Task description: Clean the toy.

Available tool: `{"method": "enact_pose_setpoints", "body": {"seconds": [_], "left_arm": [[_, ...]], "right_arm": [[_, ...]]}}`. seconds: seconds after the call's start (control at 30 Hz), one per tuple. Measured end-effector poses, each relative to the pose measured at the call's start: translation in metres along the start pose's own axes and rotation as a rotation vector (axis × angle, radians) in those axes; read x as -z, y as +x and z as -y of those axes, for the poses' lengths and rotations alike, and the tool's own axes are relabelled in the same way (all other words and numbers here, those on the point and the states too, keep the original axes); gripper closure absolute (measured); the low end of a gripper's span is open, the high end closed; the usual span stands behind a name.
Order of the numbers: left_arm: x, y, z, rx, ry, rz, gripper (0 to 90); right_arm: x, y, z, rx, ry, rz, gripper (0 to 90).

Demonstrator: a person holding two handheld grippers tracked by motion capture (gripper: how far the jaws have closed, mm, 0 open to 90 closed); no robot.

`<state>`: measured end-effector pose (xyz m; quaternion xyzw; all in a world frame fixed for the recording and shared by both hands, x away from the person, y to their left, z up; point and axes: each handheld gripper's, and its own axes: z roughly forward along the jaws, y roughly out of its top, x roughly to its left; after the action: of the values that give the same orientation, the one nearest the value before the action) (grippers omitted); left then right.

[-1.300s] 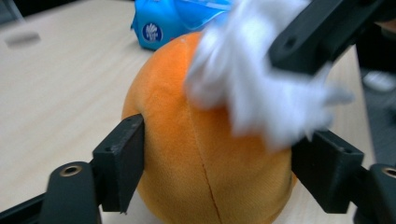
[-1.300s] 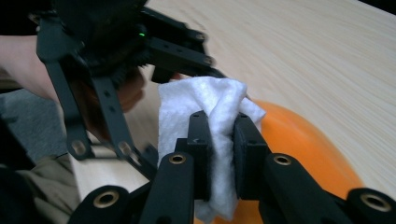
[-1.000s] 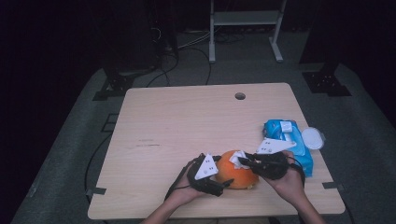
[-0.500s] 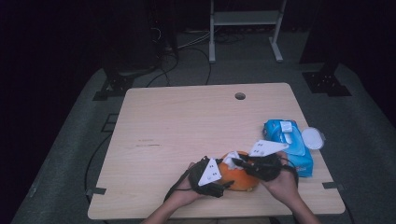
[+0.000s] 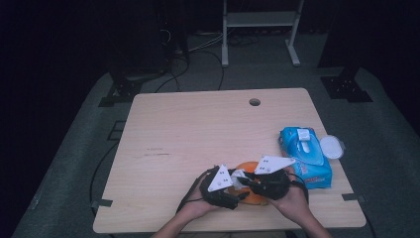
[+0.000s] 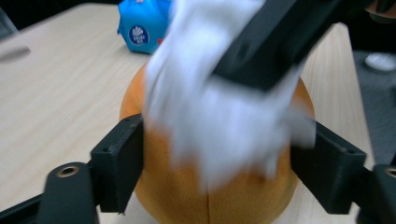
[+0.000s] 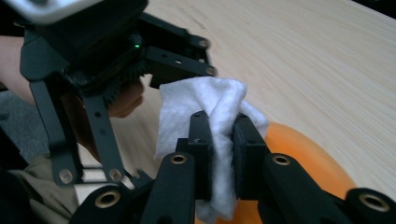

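The left hand-held gripper (image 6: 219, 154) has its two black jaws set against the opposite flanks of an orange fruit (image 6: 177, 196) that sits on the bench (image 6: 56, 93) directly ahead of it. Those jaws have just been closing on the fruit and then eased back a little, and the left gripper view shows the pads touching the peel on both sides. In that view a white wipe (image 6: 215, 116) lies blurred over the top of the fruit, with the dark body of the other tool just above it.

The right gripper view gives what the left one cannot — the right hand-held gripper (image 7: 223, 140) has its jaws narrow, pinched onto a bunched fold of the wipe (image 7: 205, 102), which rises above the fingertips and hangs below them onto the fruit (image 7: 303, 154). Beyond the wipe, close by, stands the left tool with the person's hand behind it.

The high view shows the layout: both tools meet over the fruit (image 5: 250, 168) near the person's edge of the bench, the left one (image 5: 233, 191) facing the right one (image 5: 247, 181). Just beyond the right tool, on its outer side, lies a blue wipe pack (image 5: 304, 156) — its white lid (image 5: 331, 147) rests beside it.
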<state>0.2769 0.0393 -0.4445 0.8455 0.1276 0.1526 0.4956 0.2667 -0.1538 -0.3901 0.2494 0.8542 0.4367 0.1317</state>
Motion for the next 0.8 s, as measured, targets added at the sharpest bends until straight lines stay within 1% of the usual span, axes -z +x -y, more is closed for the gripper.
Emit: {"method": "enact_pose_setpoints", "body": {"seconds": [0.03, 0.07, 0.1, 0.17, 0.23, 0.27, 0.33, 0.37, 0.4, 0.43, 0.47, 0.5, 0.53, 0.57, 0.6, 0.63, 0.7, 0.77, 0.8], "left_arm": [[0.001, 0.000, 0.000, -0.015, 0.006, -0.008, 24.9], [0.002, 0.001, 0.000, -0.016, 0.001, -0.007, 25.9], [0.003, 0.003, 0.000, -0.013, 0.002, -0.003, 26.6], [0.005, 0.007, 0.002, 0.004, -0.006, -0.003, 26.9], [0.006, 0.012, 0.006, 0.031, -0.010, 0.003, 26.8], [0.006, 0.013, 0.007, 0.036, -0.010, 0.006, 26.5], [0.006, 0.015, 0.008, 0.052, -0.014, 0.017, 23.6], [0.005, 0.015, 0.007, 0.075, -0.022, 0.031, 20.1], [0.004, 0.015, 0.005, 0.085, -0.029, 0.035, 14.5], [0.002, 0.014, 0.003, 0.091, -0.054, 0.039, 10.2], [0.001, 0.012, 0.003, 0.090, -0.066, 0.043, 7.3], [0.000, 0.010, 0.002, 0.078, -0.064, 0.041, 5.9], [-0.001, 0.008, 0.003, 0.057, -0.051, 0.037, 4.5], [-0.001, 0.007, 0.004, 0.036, -0.040, 0.036, 5.4], [0.000, 0.008, 0.006, 0.019, -0.028, 0.032, 10.8], [0.001, 0.010, 0.007, 0.017, -0.021, 0.033, 14.0], [0.004, 0.015, 0.007, 0.048, -0.010, 0.044, 19.2], [0.005, 0.018, 0.008, 0.056, 0.000, 0.049, 21.7], [0.006, 0.019, 0.009, 0.064, -0.001, 0.052, 22.1]], "right_arm": [[-0.001, 0.001, 0.000, -0.001, 0.006, 0.002, 79.1], [-0.002, 0.000, 0.000, 0.009, 0.007, 0.012, 79.1], [0.000, -0.004, 0.000, 0.001, 0.000, 0.021, 79.1], [0.009, -0.015, 0.002, -0.030, -0.012, 0.043, 79.1], [0.017, -0.027, 0.007, -0.058, -0.014, 0.070, 79.0], [0.022, -0.033, 0.012, -0.086, -0.015, 0.074, 79.0], [0.026, -0.039, 0.018, -0.107, -0.013, 0.085, 79.1], [0.027, -0.040, 0.020, -0.114, -0.017, 0.083, 79.1], [0.026, -0.041, 0.022, -0.124, -0.021, 0.071, 79.1], [0.025, -0.039, 0.022, -0.125, -0.024, 0.064, 79.1], [0.020, -0.034, 0.020, -0.113, -0.031, 0.031, 79.1], [0.017, -0.030, 0.018, -0.106, -0.034, 0.000, 79.1], [0.013, -0.024, 0.015, -0.085, -0.031, -0.027, 79.1], [0.009, -0.018, 0.013, -0.054, -0.018, -0.031, 79.0], [0.006, -0.014, 0.010, -0.026, -0.002, -0.022, 79.0], [0.005, -0.013, 0.009, -0.003, 0.003, -0.015, 79.0], [0.008, -0.018, 0.009, -0.016, -0.001, -0.006, 78.9], [0.013, -0.027, 0.013, -0.038, -0.005, 0.011, 78.8], [0.017, -0.033, 0.017, -0.063, -0.006, 0.018, 78.8]]}}
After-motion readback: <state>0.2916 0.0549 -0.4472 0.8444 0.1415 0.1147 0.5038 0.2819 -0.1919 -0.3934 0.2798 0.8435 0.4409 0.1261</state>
